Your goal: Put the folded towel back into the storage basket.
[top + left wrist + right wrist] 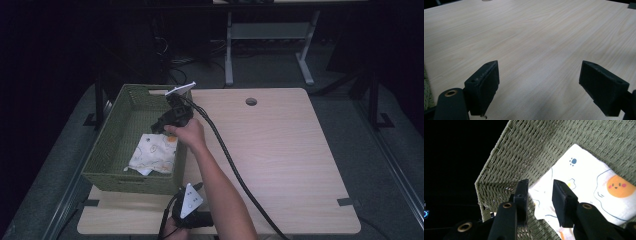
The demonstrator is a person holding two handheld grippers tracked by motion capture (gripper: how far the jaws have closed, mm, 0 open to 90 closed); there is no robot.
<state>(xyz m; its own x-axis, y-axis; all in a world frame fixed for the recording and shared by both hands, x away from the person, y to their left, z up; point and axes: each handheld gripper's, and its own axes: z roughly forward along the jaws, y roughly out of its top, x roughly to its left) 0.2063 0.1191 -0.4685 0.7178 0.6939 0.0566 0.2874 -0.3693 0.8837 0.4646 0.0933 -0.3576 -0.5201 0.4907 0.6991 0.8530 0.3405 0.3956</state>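
Observation:
A green woven basket (107, 150) stands on the left part of the wooden table (280, 145). Inside it lies a folded white cloth (152, 152) printed with fried-egg cartoons. A hand holds my right gripper (159, 126) over the basket's right side, pointing down into it. In the right gripper view the cloth (586, 177) rests on the basket floor (529, 150), and my right gripper (540, 186) hangs above its corner, jaws a little apart with nothing between them. My left gripper (191, 206) sits near the table's front edge, and its jaws (539, 82) stand wide open over bare wood.
The right gripper's black cable (235, 165) runs diagonally across the table to the front edge. A round hole (251, 101) is cut near the table's far edge. Behind the table stands a white desk frame (270, 35) on dark floor.

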